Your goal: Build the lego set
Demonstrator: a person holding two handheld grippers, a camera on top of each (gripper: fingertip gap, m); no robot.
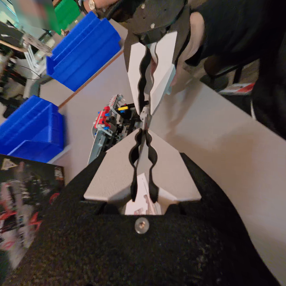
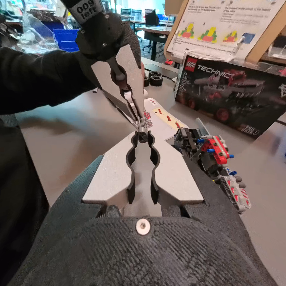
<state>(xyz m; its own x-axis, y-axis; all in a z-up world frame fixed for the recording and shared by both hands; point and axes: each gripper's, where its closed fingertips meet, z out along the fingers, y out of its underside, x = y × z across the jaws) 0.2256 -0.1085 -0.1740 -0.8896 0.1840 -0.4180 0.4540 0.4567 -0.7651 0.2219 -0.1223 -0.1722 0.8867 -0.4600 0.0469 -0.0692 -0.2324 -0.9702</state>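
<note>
The left gripper (image 2: 140, 120) was clamped on a thin grey beam (image 2: 141, 123), its tips angled down toward the table (image 2: 77, 147). Tip to tip against it, the right gripper (image 2: 143, 136) pinched a small black connector (image 2: 143, 138) that touched the beam's lower end. In the left wrist view the beam (image 1: 144, 117) ran lengthwise between the two grippers, its long axis roughly in line with both pairs of fingers. Both pieces were held above the table, over the open manual (image 2: 164, 117). Right of them lay the half-built truck (image 2: 209, 156), nearer the right gripper, with the box (image 2: 232, 86) behind. Judging from this, the next push would run along the beam's axis, seating the connector on its end.
</note>
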